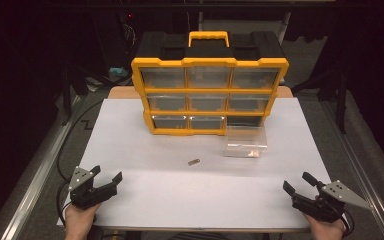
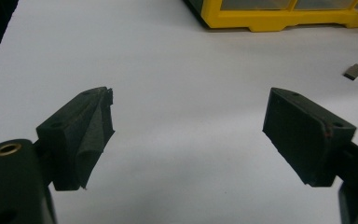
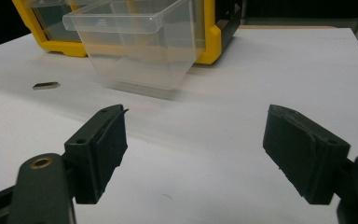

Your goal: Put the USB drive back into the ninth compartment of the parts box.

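A yellow and black drawer cabinet [image 1: 209, 90] stands at the back of the white table, its front also in the right gripper view [image 3: 209, 42]. One clear plastic drawer [image 1: 246, 141] sits out on the table in front of its lower right slot, seen close in the right gripper view [image 3: 135, 44]. A small dark metal piece [image 1: 194, 162] lies mid-table, also in the left gripper view [image 2: 354, 71] and right gripper view [image 3: 45, 85]. My left gripper [image 1: 106, 176] rests open at the near left. At the near right, my right gripper [image 1: 298, 182] is open. Both hold nothing.
The white table top [image 1: 180, 200] lies between the two grippers. Metal rails [image 1: 35, 175] run along both sides of the table. Cables [image 1: 67, 145] trail off the left edge. Dark surroundings lie beyond the cabinet.
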`<action>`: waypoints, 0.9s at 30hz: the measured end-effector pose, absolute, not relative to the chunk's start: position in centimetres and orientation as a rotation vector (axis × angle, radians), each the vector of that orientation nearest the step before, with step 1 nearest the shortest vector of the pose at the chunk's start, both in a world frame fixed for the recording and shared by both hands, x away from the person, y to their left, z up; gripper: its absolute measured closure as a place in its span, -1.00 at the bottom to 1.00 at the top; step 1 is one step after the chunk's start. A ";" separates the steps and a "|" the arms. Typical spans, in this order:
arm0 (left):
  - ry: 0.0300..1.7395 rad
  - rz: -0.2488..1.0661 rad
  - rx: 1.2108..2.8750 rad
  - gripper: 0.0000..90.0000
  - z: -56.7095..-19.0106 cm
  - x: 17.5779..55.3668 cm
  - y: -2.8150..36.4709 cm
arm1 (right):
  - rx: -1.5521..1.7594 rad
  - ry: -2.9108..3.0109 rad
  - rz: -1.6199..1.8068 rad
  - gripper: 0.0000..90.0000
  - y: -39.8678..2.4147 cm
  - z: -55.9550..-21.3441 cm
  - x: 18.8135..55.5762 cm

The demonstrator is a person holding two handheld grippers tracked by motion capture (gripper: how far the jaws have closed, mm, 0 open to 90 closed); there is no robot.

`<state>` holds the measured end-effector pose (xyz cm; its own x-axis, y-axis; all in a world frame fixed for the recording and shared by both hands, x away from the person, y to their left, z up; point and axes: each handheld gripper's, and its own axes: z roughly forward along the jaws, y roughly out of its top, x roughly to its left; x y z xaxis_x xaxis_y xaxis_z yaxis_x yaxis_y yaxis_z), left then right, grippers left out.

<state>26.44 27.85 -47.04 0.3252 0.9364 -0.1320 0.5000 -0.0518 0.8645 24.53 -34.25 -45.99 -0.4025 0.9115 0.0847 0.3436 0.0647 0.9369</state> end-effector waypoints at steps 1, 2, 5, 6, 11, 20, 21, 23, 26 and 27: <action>1.304 0.609 1.693 -0.62 -47.0 26.4 27.8 | 1.249 1.799 1.337 -0.51 -34.2 -46.0 24.5; 1.302 0.609 1.691 -0.62 -47.0 26.4 27.8 | 1.247 1.802 1.335 -0.51 -34.2 -46.0 24.5; 1.303 0.603 1.692 -0.62 -47.0 26.4 27.8 | 1.251 1.803 1.331 -0.50 -34.2 -46.0 24.6; 1.303 0.603 1.692 -0.62 -47.0 26.4 27.8 | 1.255 1.800 1.335 -0.50 -34.2 -46.0 24.5; 1.300 0.601 1.699 -0.62 -47.1 26.4 27.8 | 1.254 1.796 1.337 -0.51 -34.2 -46.0 24.6; 1.301 0.605 1.691 -0.62 -47.0 26.4 27.8 | 1.247 1.797 1.341 -0.51 -34.1 -45.9 24.7; 1.302 0.604 1.691 -0.61 -47.0 26.4 27.8 | 1.240 1.796 1.348 -0.50 -34.0 -45.9 24.7; 1.299 0.603 1.694 -0.61 -47.0 26.4 27.7 | 1.235 1.797 1.353 -0.50 -34.0 -45.9 24.7; 1.299 0.602 1.699 -0.61 -47.0 26.4 27.7 | 1.223 1.796 1.369 -0.48 -33.9 -45.9 24.7; 1.300 0.601 1.700 -0.61 -47.1 26.5 27.7 | 1.224 1.795 1.381 -0.48 -33.8 -45.9 24.8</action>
<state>26.46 27.66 -47.05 0.3331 0.9335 -0.1328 0.5034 -0.0570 0.8622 24.82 -33.75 -45.91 -0.4268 0.8993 0.0955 0.3231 0.0529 0.9449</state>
